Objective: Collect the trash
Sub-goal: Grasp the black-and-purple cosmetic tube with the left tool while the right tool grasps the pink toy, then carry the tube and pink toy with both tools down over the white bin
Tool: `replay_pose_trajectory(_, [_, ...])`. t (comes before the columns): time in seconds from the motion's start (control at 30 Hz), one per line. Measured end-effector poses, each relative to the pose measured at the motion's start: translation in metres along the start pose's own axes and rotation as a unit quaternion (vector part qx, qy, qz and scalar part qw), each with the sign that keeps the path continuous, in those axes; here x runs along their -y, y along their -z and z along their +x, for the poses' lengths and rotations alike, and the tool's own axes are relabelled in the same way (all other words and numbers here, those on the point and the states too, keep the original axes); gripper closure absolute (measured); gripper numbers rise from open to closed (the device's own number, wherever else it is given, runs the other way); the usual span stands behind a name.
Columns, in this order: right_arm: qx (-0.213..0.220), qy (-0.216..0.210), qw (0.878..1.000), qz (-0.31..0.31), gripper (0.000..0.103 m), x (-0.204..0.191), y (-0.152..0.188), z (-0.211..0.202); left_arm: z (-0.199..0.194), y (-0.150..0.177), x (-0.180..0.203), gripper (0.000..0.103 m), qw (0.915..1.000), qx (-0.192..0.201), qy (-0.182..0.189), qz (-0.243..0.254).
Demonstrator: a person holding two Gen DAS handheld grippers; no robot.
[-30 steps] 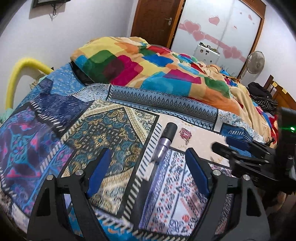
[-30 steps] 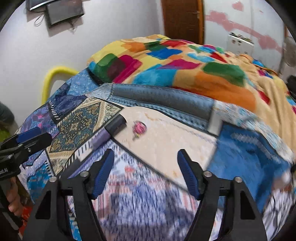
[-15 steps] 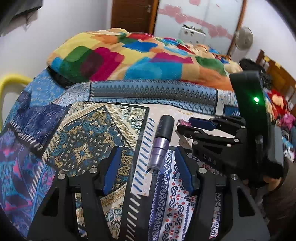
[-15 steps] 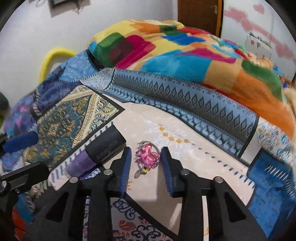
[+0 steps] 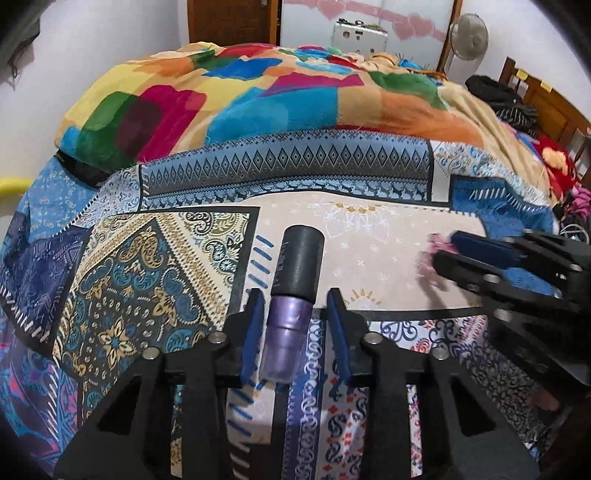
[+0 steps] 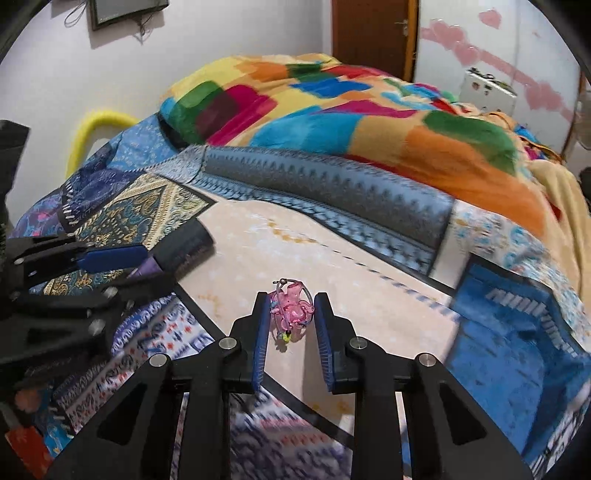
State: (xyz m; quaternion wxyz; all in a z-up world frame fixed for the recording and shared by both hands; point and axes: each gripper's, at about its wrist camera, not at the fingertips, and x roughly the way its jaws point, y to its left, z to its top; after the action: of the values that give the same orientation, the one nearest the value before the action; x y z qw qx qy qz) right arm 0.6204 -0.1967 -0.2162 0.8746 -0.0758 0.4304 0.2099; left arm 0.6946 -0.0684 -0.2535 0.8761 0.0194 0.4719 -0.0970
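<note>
A purple tube with a black cap [image 5: 291, 295] lies on the patterned bedsheet [image 5: 388, 236]. My left gripper [image 5: 295, 310] has its blue pads on both sides of the tube's purple body, nearly closed on it, with a small gap showing on the right side. A small pink trinket [image 6: 290, 310] sits between the blue pads of my right gripper [image 6: 290, 314], which touch or almost touch it. The right gripper also shows in the left wrist view [image 5: 480, 254], and the left gripper shows in the right wrist view [image 6: 110, 258] with the tube [image 6: 184, 243].
A multicoloured blanket [image 5: 277, 99] is heaped on the far half of the bed. A yellow foam-covered rail [image 6: 96, 129] stands at the left wall. A door [image 6: 373, 33], a fan [image 5: 467, 33] and a wooden headboard [image 5: 546, 99] are beyond the bed.
Both grippers have moved forward and closed in: the left now straddles the purple tube, the right now brackets the pink trinket. Both jaws are much narrower than a second ago.
</note>
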Motion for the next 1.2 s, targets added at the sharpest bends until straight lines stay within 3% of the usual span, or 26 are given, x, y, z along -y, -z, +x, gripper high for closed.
replay_pose_trajectory(0.13, [0.0, 0.011, 1.0, 0.004, 0.081, 0.004, 0.006, -0.01, 0.006, -0.002, 0.004, 0.078, 1.0, 0.005, -0.005, -0.004])
replay_pose_trajectory(0.37, [0.006, 0.014, 1.0, 0.021, 0.081, 0.01, 0.013, -0.034, -0.011, 0.001, 0.009, 0.078, 0.9997, 0.006, 0.0, -0.024])
replay_pose_trajectory(0.67, [0.032, 0.015, 0.999, 0.039, 0.081, 0.009, 0.009, -0.085, -0.099, 0.009, 0.032, 0.078, 0.998, 0.055, 0.014, -0.026])
replay_pose_trajectory(1.2, [0.093, -0.005, 0.995, 0.038, 0.081, -0.037, 0.024, -0.229, -0.265, 0.056, 0.059, 0.078, 0.9924, 0.119, 0.003, -0.028])
